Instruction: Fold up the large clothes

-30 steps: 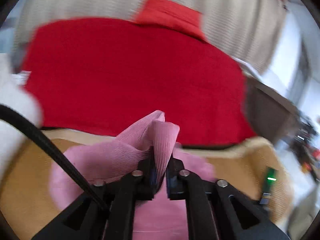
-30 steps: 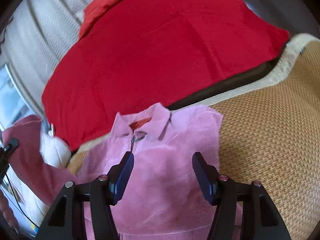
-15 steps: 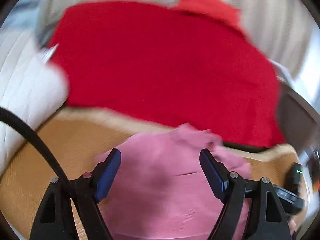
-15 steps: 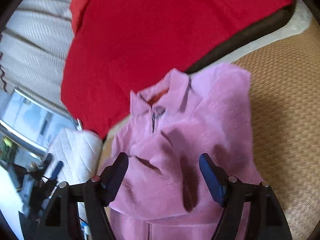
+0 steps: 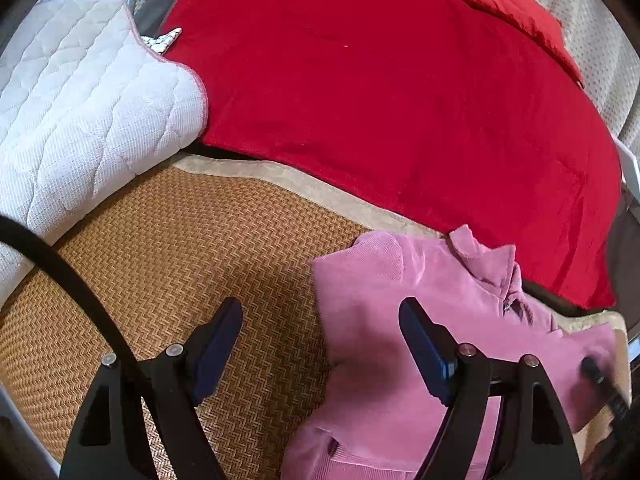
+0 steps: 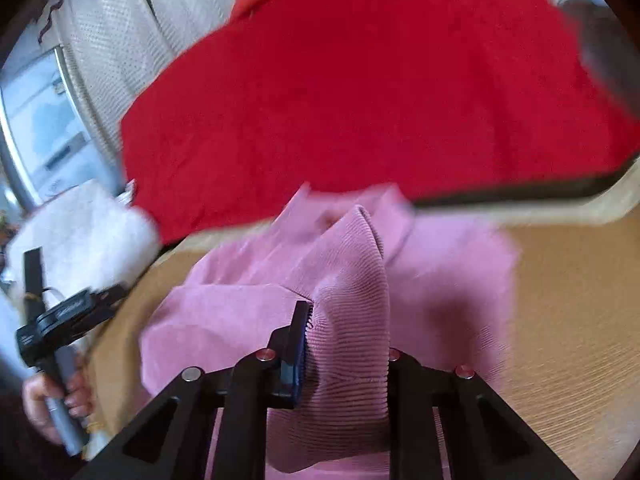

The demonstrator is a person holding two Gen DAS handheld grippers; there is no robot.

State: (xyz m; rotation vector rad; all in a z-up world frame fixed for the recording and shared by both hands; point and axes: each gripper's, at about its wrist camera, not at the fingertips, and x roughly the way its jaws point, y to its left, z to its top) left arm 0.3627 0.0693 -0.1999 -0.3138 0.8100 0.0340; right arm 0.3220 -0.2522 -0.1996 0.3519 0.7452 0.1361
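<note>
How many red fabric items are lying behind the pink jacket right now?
2: a large red blanket spread directly behind it, and a smaller red cushion at its far right corner. Others may be hidden.

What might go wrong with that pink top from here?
The right gripper is closing its fingers on a thick bunch of the pink top; it may catch several layers and spoil the fold. The left gripper is open and holds nothing, so pulling could drag the whole top across the woven mat.
</note>
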